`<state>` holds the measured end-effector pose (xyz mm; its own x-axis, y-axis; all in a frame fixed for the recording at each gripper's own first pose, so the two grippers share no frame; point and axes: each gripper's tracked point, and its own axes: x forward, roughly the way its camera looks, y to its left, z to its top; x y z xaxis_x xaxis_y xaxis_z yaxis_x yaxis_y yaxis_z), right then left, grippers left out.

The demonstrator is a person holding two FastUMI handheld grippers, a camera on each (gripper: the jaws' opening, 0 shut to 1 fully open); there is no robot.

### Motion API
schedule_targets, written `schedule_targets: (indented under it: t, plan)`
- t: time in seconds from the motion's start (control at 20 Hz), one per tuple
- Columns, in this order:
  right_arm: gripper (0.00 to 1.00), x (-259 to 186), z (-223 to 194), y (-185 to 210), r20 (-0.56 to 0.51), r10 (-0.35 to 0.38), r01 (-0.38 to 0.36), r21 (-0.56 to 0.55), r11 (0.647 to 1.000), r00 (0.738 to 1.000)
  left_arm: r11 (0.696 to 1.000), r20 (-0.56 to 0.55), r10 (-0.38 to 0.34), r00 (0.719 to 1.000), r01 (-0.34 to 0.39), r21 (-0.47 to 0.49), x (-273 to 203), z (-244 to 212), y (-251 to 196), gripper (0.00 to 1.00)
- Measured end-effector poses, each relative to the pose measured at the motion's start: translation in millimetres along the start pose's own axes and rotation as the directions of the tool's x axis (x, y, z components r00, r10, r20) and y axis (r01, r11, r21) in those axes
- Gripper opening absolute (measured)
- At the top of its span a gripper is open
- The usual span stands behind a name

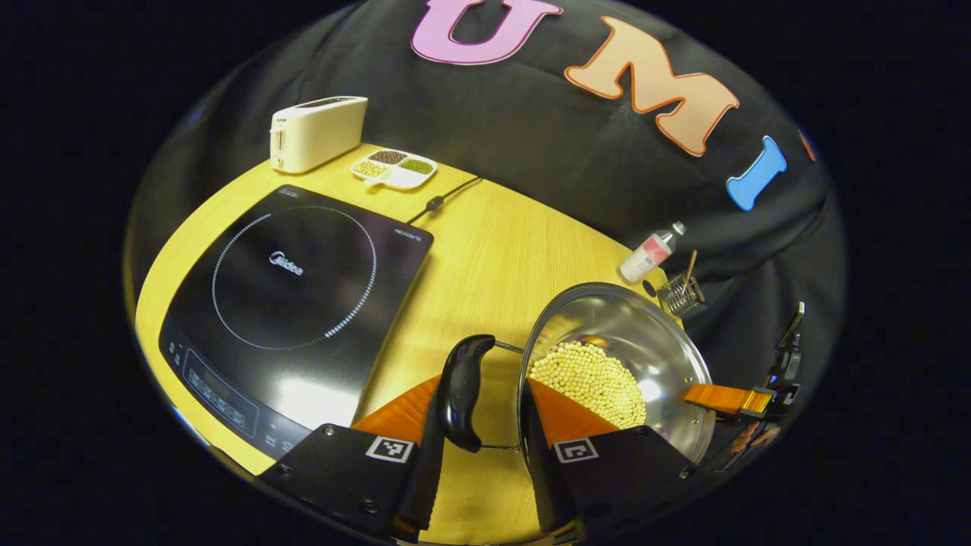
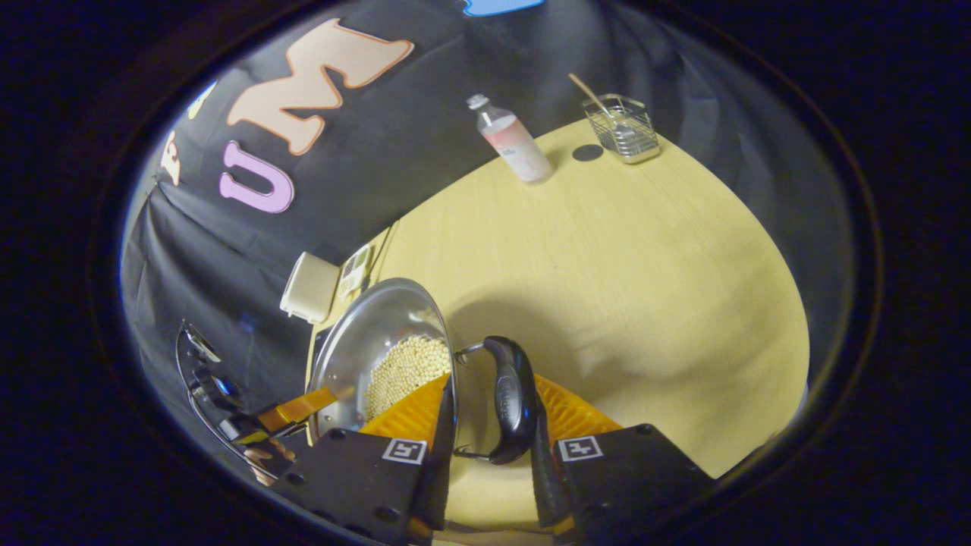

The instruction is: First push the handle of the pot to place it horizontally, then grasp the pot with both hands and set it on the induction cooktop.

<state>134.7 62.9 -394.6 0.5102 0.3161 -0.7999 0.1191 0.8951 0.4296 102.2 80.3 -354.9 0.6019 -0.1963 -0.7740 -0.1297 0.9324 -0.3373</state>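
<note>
**Steel pot gripped at both handles, off the cooktop**

Steel pot point(image 1: 652, 356), holding pale beans point(image 1: 592, 383), sits on the wooden tabletop point(image 1: 493, 258) to the right of the black induction cooktop point(image 1: 296, 296). The left tool point(image 1: 474, 447) straddles one black handle point(image 1: 463, 390); the right tool point(image 2: 485, 455) straddles the opposite handle point(image 2: 514, 398). Whether either tool's fingers actually press, I cannot tell.

1. Induction cooktop point(image 1: 292, 303): brand mark "Midea" printed white at the centre of the ring.
2. Same cooktop, far right corner: small white lettering, illegible.
3. Toaster point(image 1: 317, 133): tiny dark mark near its top corner, too small to read.
</note>
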Motion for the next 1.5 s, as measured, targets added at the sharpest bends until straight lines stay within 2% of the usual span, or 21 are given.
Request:
schedule_targets:
  t: [0.3, 0.4, 0.5, 0.8, 0.95, 1.4, 1.45, 1.5]
  plan:
    - [0.48, 6.6, -27.9, 65.4, 0.034, -0.012, 0.011, 0.020, 1.000, 0.999, 0.999, 0.065, -0.024, 0.998, 0.021, 0.034, -26.7, 43.3, 54.7, 0.52]
    - [0.48, 9.3, -39.6, 93.5, 0.049, -0.014, 0.013, 0.032, 0.999, 0.999, 0.999, 0.083, -0.030, 0.996, 0.027, 0.036, -33.1, 58.8, 77.2, 0.55]
    - [0.48, 18.0, -51.2, 120.7, 0.060, -0.010, 0.008, 0.044, 0.999, 0.998, 0.999, 0.098, -0.034, 0.995, 0.030, 0.038, -39.7, 73.5, 100.2, 0.51]
    - [0.48, 55.1, -86.4, 194.0, 0.107, 0.007, -0.017, 0.098, 0.995, 0.994, 0.997, 0.153, -0.022, 0.988, 0.010, 0.078, -45.2, 117.4, 174.9, 0.54]
    - [0.48, 73.6, -96.7, 218.3, 0.122, 0.000, -0.014, 0.116, 0.993, 0.992, 0.996, 0.163, -0.012, 0.987, -0.003, 0.089, -40.7, 130.7, 205.5, 0.52]
    - [0.48, 131.7, -119.4, 269.5, 0.150, 0.004, -0.025, 0.142, 0.989, 0.989, 0.998, 0.228, 0.063, 0.972, -0.067, 0.011, -21.2, 157.3, 274.6, 0.52]
    - [0.41, 137.6, -121.0, 272.6, 0.147, 0.005, -0.027, 0.143, 0.989, 0.989, 0.997, 0.239, 0.069, 0.969, -0.071, 0.002, -20.9, 160.7, 280.0, 0.52]
    - [0.42, 142.6, -122.3, 275.3, 0.143, 0.006, -0.027, 0.145, 0.989, 0.990, 0.997, 0.247, 0.074, 0.966, -0.075, -0.004, -19.6, 163.1, 283.8, 0.52]
